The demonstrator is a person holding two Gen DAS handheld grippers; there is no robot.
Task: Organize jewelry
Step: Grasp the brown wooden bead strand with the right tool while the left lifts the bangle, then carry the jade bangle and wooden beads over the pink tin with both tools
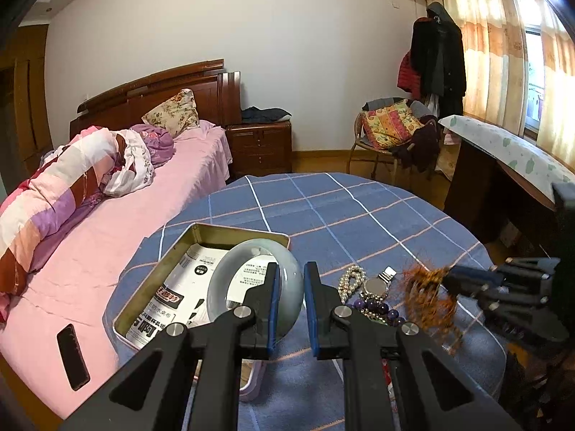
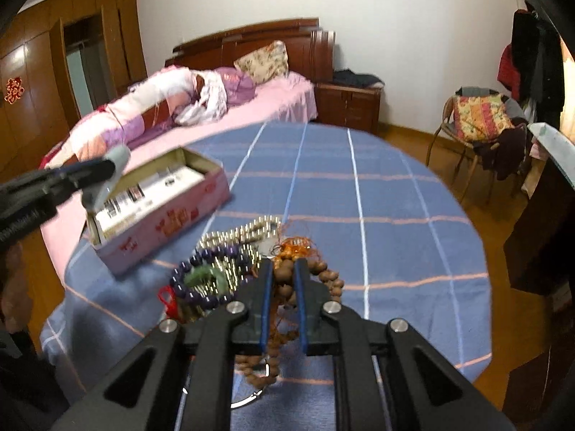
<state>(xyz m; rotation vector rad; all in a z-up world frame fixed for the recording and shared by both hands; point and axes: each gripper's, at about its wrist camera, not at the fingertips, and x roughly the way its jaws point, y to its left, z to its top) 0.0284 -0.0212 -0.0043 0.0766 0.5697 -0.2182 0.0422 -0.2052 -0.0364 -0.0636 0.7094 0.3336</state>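
- Black linkage arms fill the bottom of both wrist views; in the lower centre of the left view the left gripper (image 1: 291, 269) has its jaws narrow, clamped on the rim of a pale green jade bangle (image 1: 251, 287).
- That bangle hangs over the open tin box (image 1: 201, 231), which sits left of centre on the blue checked cloth (image 1: 341, 212); printed paper lines the bottom of the tin.
- From the right view the same bangle shows at the left edge, just above the near corner of the pink-sided tin, apparently clear of the paper.
- Bottom centre of the right view, the right gripper (image 2: 284, 269) has its jaws close together, pinching a brown wooden bead strand (image 2: 284, 280) with an orange tassel; loops of it sag below the fingers, and the image is blurred, so I cannot tell whether any part touches the cloth.
- Unsorted pieces lie in a heap right of the tin: a pearl strand (image 1: 352, 282), a wristwatch (image 1: 375, 285) and a purple bead bracelet (image 1: 381, 309), touching one another.
- Step in hand, as I judge it: placing the bangle into the tin while the bead strand waits its turn.
- Next move calls for lowering the bangle gently onto the paper before the jaws part, since jade would likely chip if dropped; the dangling strand then needs carrying across without snagging the heap.
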